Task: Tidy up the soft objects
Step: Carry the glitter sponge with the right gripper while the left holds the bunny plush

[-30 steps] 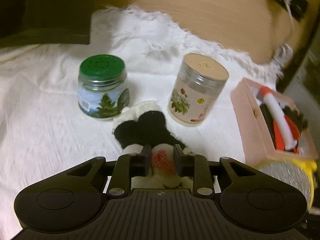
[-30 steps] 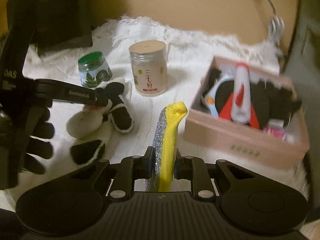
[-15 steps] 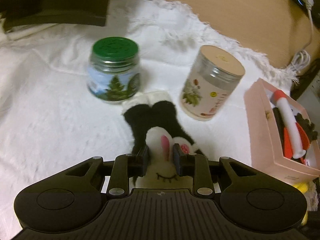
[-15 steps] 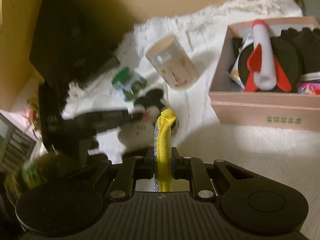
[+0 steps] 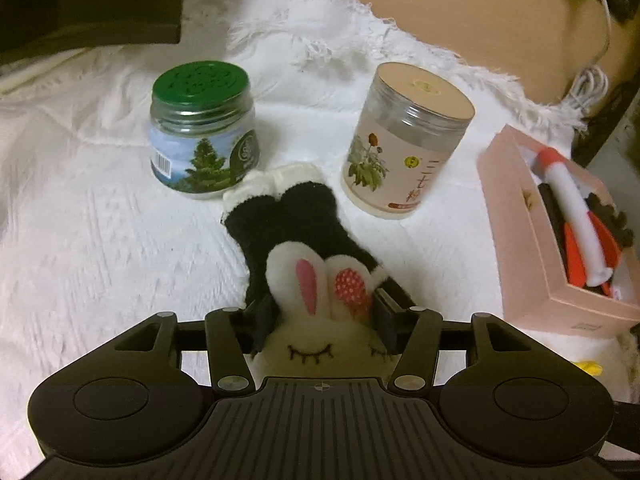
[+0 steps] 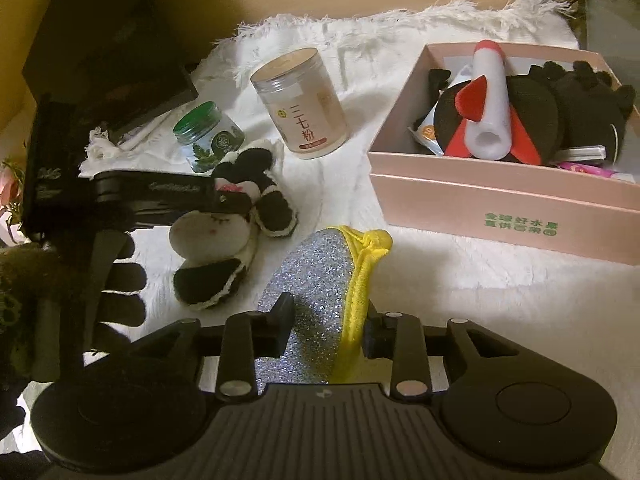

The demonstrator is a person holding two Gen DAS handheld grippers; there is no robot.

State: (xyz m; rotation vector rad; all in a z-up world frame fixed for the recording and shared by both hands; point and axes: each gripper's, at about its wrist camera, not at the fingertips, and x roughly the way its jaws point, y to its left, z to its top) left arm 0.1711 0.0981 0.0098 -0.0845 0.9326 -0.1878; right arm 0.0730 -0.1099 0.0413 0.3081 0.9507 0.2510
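Note:
A plush bunny with white ears and black limbs lies on the white cloth. My left gripper straddles its ears; the jaws are opening and stand wide, no pad pressing. In the right wrist view the bunny lies under the left gripper's finger. A silver glitter sponge with a yellow edge leans on the cloth between the fingers of my right gripper, whose jaws are opening, with a gap on the yellow side. The pink box at the right holds a red and white plush rocket and black soft things.
A green-lidded jar and a tan-lidded jar stand just behind the bunny. A dark box sits at the back left. A person's black-gloved hand holds the left gripper. The pink box is close on the left gripper's right.
The left jaws have spread off the bunny's ears. The right jaws have parted, and the sponge has tipped from standing on edge to leaning with its silver face up.

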